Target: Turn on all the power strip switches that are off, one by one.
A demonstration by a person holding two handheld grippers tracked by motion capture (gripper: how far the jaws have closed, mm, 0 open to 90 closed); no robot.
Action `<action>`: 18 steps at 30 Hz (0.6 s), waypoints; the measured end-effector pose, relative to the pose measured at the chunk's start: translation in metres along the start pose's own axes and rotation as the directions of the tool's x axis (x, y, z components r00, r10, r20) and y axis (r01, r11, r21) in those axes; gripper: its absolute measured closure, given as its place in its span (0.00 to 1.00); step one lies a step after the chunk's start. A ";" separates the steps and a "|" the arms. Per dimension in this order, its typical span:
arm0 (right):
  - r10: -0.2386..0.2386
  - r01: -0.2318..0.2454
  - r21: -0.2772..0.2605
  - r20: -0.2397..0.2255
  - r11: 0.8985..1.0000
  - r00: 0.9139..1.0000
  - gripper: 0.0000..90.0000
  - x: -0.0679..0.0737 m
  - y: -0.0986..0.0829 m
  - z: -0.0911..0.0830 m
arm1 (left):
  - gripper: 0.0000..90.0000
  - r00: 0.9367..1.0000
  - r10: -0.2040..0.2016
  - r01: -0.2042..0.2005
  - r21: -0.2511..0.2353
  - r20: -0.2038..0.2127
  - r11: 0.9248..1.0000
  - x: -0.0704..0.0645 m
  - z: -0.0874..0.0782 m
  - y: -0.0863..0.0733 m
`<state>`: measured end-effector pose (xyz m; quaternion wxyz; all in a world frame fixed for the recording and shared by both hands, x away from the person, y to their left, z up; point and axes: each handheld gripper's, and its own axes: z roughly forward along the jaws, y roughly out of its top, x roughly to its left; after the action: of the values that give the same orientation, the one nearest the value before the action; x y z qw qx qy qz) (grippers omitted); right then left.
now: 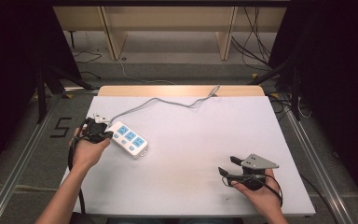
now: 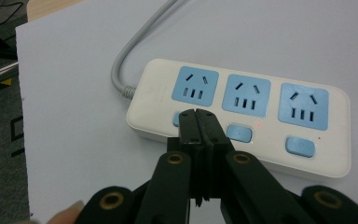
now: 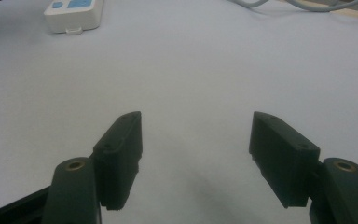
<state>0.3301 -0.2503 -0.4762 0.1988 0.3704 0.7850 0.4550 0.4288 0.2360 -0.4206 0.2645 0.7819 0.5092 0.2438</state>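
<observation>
A white power strip with three blue sockets and a blue switch under each lies at the left of the white table sheet. Its grey cable runs off to the table's far edge. My left gripper is at the strip's cable end. In the left gripper view the power strip lies just ahead and my left gripper is shut with nothing held, its tips over the leftmost switch. My right gripper rests near the front right, open. In the right gripper view my right gripper is open over bare sheet.
The strip's far end and a stretch of cable lie well ahead of the right gripper. A wooden table edge borders the sheet at the back. Metal rails and floor cables surround the table.
</observation>
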 end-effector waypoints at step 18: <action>0.004 -0.004 -0.002 0.007 1.000 1.000 0.40 -0.001 0.000 -0.001 | 1.00 1.000 0.016 -0.017 0.077 0.019 0.997 0.001 0.022 0.020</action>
<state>0.3304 -0.2517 -0.4757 0.2010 0.3733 0.7833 0.4546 0.4570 0.2265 -0.4237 0.2369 0.7980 0.5092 0.2188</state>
